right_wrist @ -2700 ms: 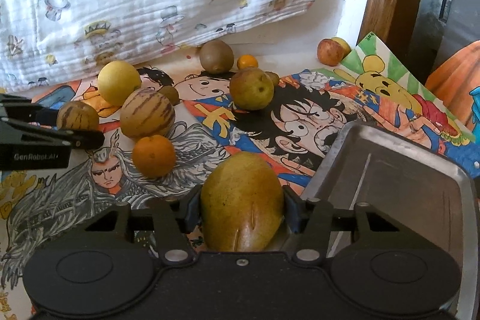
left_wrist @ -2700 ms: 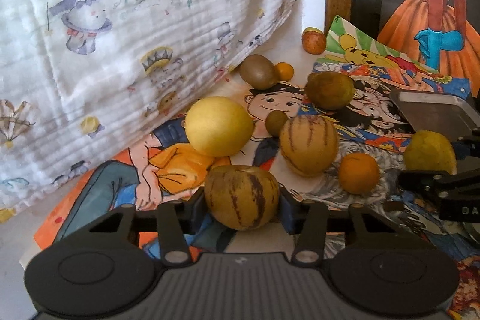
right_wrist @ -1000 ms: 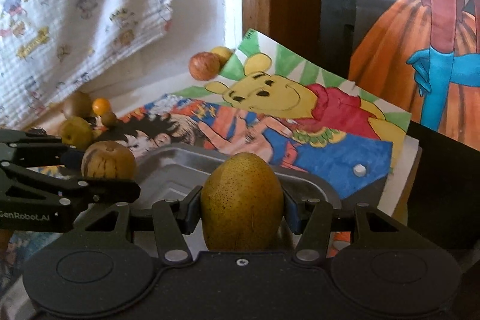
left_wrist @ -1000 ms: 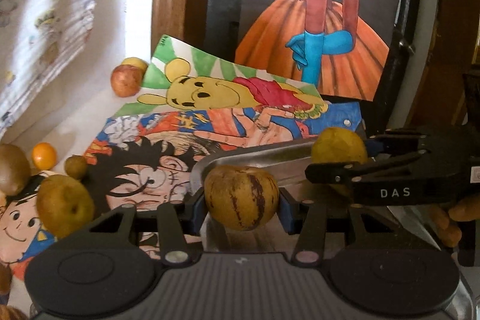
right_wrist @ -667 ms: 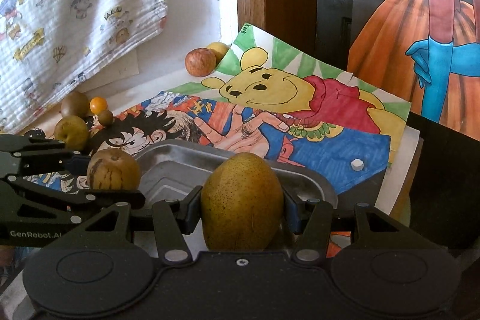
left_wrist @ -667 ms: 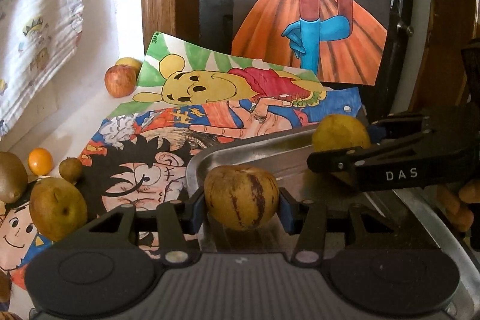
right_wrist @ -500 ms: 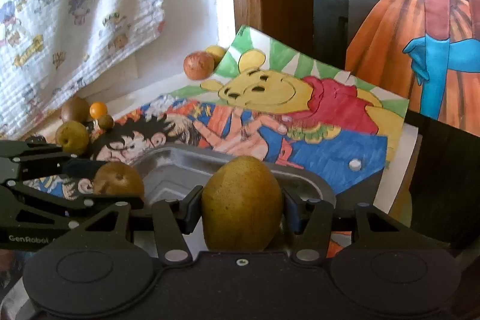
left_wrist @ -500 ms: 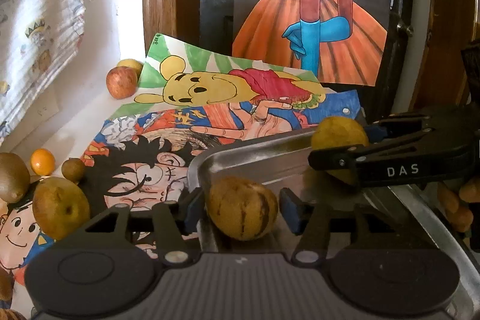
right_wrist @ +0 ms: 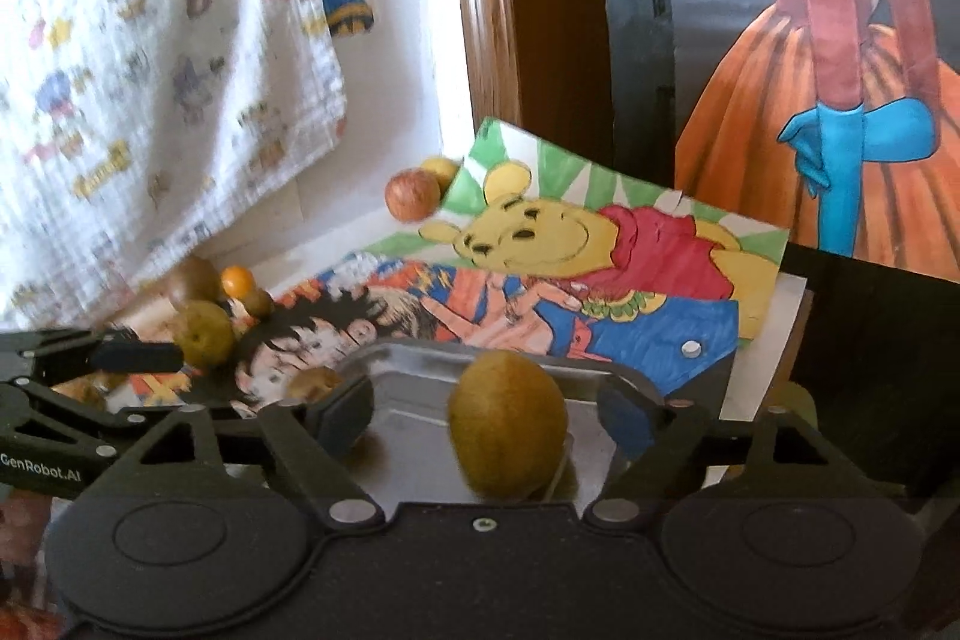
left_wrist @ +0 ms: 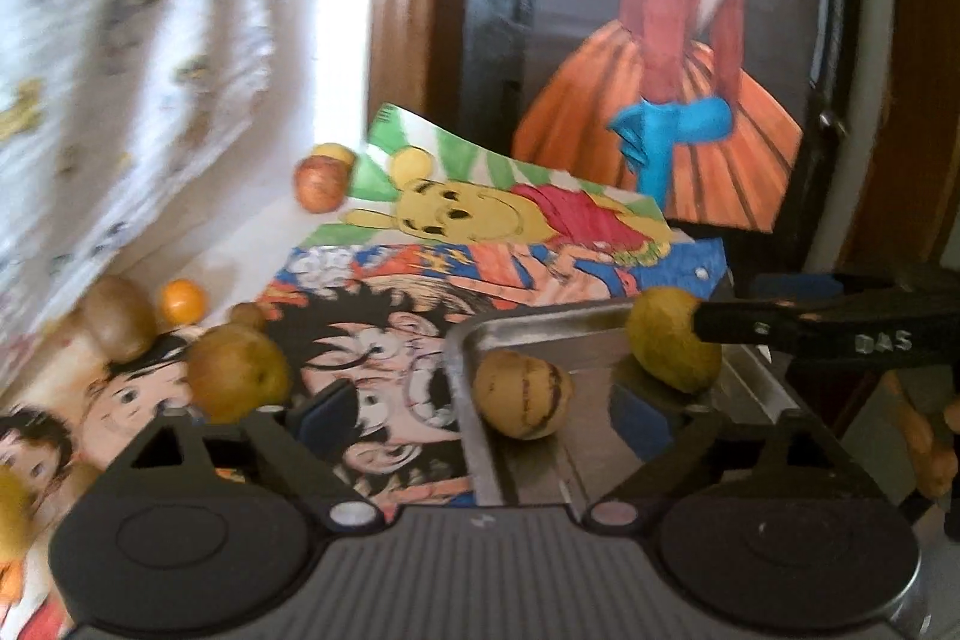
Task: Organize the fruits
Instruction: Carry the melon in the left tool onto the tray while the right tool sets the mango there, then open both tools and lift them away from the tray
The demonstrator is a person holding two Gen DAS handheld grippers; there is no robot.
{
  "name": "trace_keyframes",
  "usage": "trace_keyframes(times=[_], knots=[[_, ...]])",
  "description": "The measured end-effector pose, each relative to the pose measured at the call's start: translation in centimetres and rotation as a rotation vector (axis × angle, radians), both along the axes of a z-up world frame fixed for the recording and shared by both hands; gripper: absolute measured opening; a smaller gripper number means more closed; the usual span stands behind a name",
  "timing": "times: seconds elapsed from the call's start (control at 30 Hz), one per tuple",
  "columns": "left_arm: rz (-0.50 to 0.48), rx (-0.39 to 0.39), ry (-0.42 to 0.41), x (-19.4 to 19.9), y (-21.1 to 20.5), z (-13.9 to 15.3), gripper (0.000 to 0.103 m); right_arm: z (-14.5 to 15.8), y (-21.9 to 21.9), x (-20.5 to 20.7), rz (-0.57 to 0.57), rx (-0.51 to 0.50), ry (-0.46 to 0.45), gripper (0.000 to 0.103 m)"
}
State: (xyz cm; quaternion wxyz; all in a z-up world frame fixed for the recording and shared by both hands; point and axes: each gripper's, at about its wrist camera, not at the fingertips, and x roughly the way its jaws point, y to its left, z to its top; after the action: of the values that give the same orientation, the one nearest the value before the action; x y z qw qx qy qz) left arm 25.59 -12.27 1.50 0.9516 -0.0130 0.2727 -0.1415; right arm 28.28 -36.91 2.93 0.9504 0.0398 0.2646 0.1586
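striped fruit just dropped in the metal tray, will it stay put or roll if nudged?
Likely rolls: the striped fruit is near-round and sits free on the smooth metal tray, with the open left gripper clear of it. The raised rim should probably stop it. It looks firm, not squashy.

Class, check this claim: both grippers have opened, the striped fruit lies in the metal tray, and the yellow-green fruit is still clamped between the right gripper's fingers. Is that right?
Not quite. The right wrist view shows the right gripper open, its pads clear of the yellow-green fruit, which sits released over the metal tray. The left gripper is open, and the striped fruit lies in the tray.
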Motion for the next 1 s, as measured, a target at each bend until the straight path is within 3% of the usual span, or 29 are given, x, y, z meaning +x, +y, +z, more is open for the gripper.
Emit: trace_keyframes(times=[0.27,0.5,0.77,1.0], knots=[[0.124,-0.053,-0.017,-5.4,3.4,2.1,0.102,2.4,1.2,-6.2,0.0,0.048,-0.037,0.098],[0.158,-0.035,-0.037,-10.8,5.0,3.2,0.103,4.5,3.2,-12.3,0.027,0.051,-0.059,0.102],[0.175,-0.027,-0.003,-15.3,7.2,3.8,0.103,5.7,5.7,-18.3,0.052,0.047,-0.024,0.102],[0.171,-0.032,0.028,-18.1,8.8,3.2,0.103,4.8,7.9,-21.5,0.068,0.042,0.049,0.102]])
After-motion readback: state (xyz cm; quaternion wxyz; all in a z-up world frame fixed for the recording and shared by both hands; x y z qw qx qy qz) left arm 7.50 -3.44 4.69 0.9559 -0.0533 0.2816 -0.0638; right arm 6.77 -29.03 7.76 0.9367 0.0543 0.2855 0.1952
